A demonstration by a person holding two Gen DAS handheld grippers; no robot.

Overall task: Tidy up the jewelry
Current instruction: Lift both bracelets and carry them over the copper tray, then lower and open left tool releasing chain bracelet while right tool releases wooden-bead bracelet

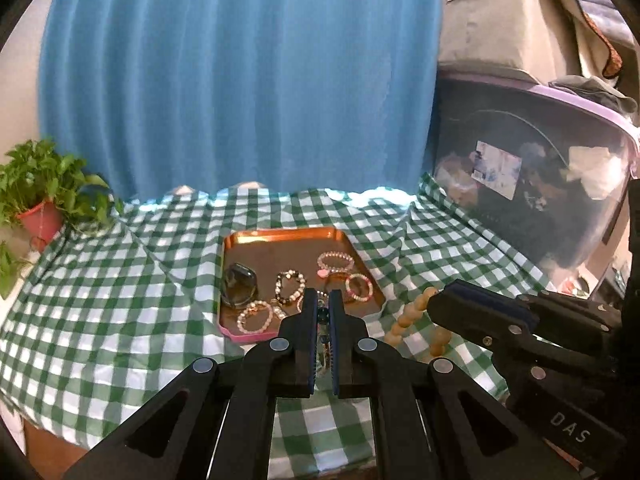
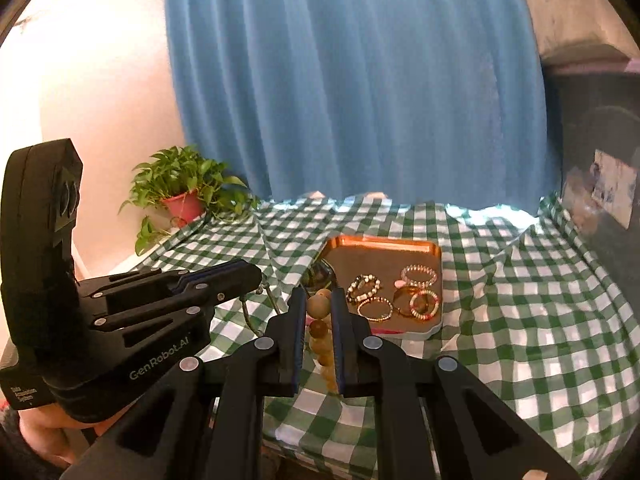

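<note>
While the potted plant (image 1: 42, 196) sits at the far left edge of the green-and-white checked tablecloth (image 1: 120, 300), my left gripper (image 1: 323, 312) is clenched on a thin beaded bracelet (image 1: 323, 340) with small dark and clear beads, held above the cloth just in front of the near rim of the copper tray (image 1: 280, 236). In that tray, from left to right, lie a dark glossy stone (image 1: 239, 282), a pale pearl bracelet (image 1: 255, 317) near the front edge, a black-and-white beaded bracelet (image 1: 290, 286), a pink bracelet with a heart charm (image 1: 335, 263) toward the back, and a red-and-white beaded bracelet (image 1: 359, 287) by the right side. To the right of the tray, my right gripper (image 2: 317, 312) is closed around a strand of large wooden beads (image 2: 320, 320), which hangs down between its fingers toward the cloth; from the left wrist view the same beads (image 1: 412, 314) show just left of that gripper (image 1: 442, 300). Behind everything hangs a blue curtain (image 1: 240, 80), and at the far right stands a clear storage bin with a purple lid (image 1: 532, 168), with a grey fabric box (image 1: 500, 20) on top.
</note>
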